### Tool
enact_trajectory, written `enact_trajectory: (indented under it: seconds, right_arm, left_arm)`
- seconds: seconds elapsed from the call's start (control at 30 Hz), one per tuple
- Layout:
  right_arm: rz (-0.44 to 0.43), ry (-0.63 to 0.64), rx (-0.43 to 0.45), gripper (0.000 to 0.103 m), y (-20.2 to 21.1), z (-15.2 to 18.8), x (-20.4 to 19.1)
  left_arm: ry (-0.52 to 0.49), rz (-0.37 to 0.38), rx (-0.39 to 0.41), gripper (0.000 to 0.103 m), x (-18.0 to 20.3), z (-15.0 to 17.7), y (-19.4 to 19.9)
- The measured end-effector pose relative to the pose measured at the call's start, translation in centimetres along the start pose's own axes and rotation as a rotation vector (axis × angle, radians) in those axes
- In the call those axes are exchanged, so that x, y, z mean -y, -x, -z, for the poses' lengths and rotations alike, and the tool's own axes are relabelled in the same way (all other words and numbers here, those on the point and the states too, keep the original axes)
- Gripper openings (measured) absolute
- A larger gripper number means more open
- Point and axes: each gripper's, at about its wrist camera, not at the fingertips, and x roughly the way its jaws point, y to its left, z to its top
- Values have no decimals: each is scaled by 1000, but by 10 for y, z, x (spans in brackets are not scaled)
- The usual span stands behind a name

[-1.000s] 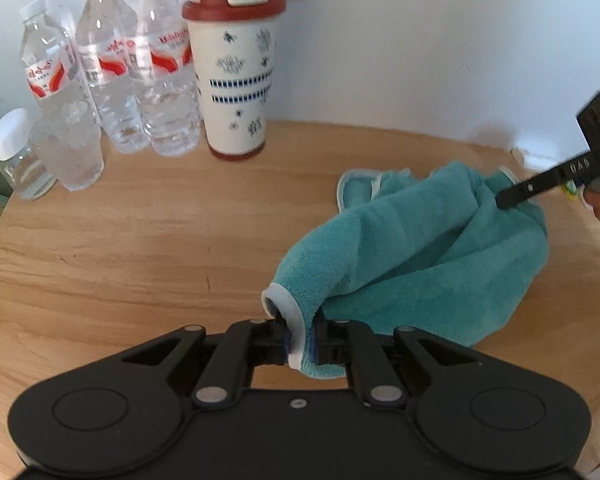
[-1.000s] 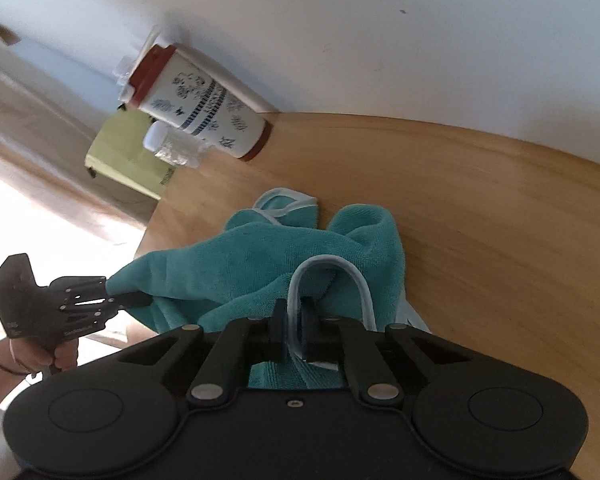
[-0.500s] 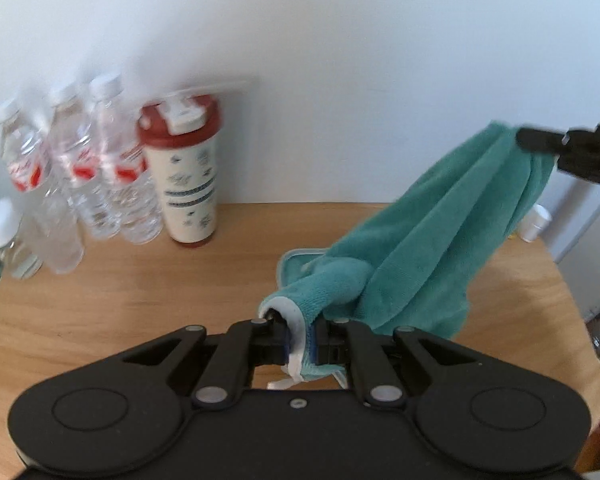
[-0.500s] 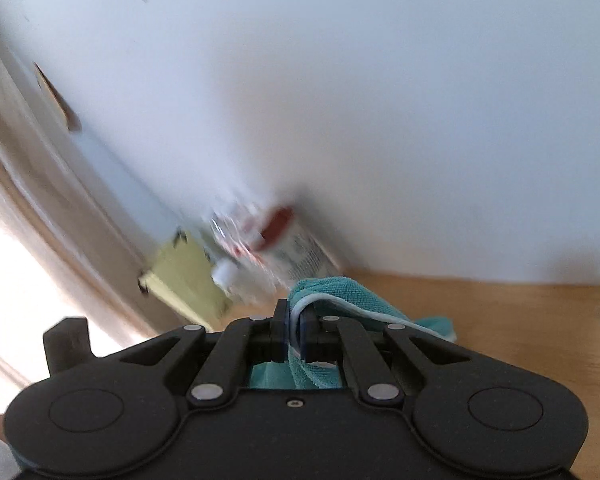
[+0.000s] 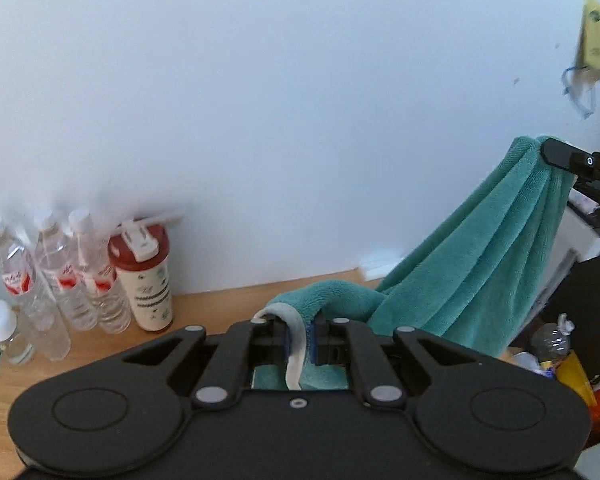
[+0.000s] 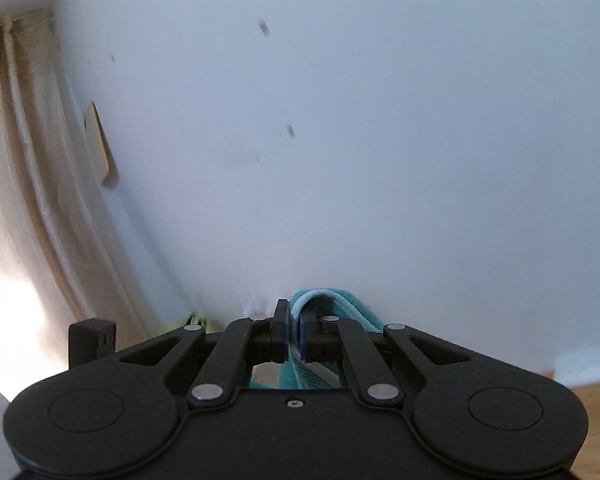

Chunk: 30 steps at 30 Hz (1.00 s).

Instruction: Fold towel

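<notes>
Teal terry-cloth towel with a white bound edge (image 5: 480, 264) is strung in the air between the two hand-held tools, clear of the wooden tabletop (image 5: 220, 304) as far as I can see, though its lowest part is hidden behind the near tool. The left gripper (image 5: 300, 340) has its jaws pinched together on one white-trimmed corner, low and close to the tabletop. The right gripper (image 5: 550, 154) has its jaws clamped on another part of the edge, held much higher and off to the right. In its own view the white hem runs straight between the pads (image 6: 296, 330).

So the cloth's long axis slopes steeply from the low left corner up to the high right one, bunched into hanging pleats rather than spread. To my eye the next move turns on levelling that line and drawing the two corners apart so the sheet hangs flat. Clear plastic water bottles (image 5: 60, 280) and a cream tumbler with a red lid (image 5: 144, 276) stand well to the left, against the wall.
</notes>
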Motion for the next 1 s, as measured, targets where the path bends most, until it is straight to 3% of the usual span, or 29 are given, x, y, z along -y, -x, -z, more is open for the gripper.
enact_trajectory:
  seconds: [0.2, 0.33, 0.53, 0.7, 0.8, 0.97, 1.0]
  right_arm:
    - [77, 38, 21, 5, 12, -4, -12]
    - [84, 31, -38, 5, -11, 1, 9]
    - [57, -4, -132, 5, -109, 29, 54]
    - [-31, -20, -213, 5, -196, 58, 63]
    - [-70, -19, -273, 7, -238, 75, 62]
    - [16, 25, -459, 16, -303, 116, 57]
    - [41, 49, -502, 26, -310, 125, 59]
  left_arm:
    - [2, -30, -21, 8, -8, 1, -3]
    - [7, -141, -93, 8, -26, 20, -25]
    - [37, -309, -177, 8, -66, 57, -53]
    - [46, -384, -191, 8, -89, 73, -45]
    - [110, -420, -267, 8, -112, 91, -52]
    - [168, -440, -351, 11, -136, 118, -69]
    - [174, -442, -358, 13, -137, 122, -68]
